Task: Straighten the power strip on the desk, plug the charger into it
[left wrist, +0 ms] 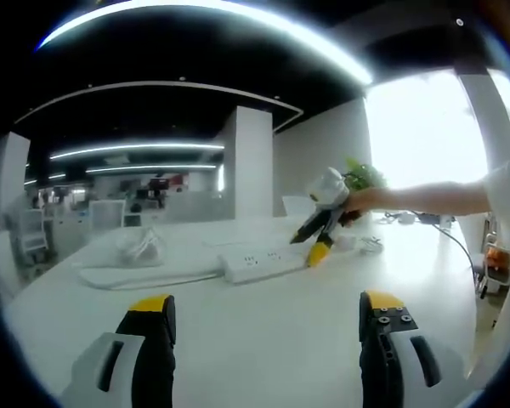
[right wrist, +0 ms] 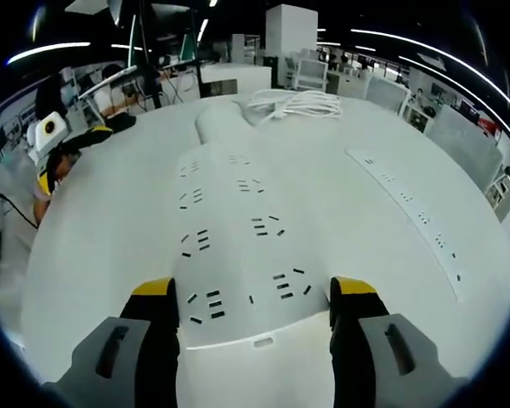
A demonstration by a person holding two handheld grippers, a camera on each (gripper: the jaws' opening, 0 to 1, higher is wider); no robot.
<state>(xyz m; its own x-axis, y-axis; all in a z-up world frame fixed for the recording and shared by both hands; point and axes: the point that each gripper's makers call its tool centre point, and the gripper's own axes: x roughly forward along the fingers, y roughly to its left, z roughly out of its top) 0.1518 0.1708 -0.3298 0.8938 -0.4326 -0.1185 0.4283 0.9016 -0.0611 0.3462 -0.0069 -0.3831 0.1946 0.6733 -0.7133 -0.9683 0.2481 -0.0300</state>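
Plastic, white and rigid: the long flat power strip (right wrist: pixel 238 238) lies on the white desk (right wrist: pixel 93 255), running from six o'clock up to twelve in the right gripper view. The right gripper (right wrist: pixel 249 293) is spread wide, jaws straddling the strip's near end and holding nothing. I'd judge it light, stiff and a bit slick, so pinch across the narrow sides near an end. Its white coiled cord (right wrist: pixel 293 104) trails off at twelve o'clock. In the left gripper view the left gripper (left wrist: pixel 268 310) is released too, strip well off at twelve o'clock. Charger: cannot tell where.
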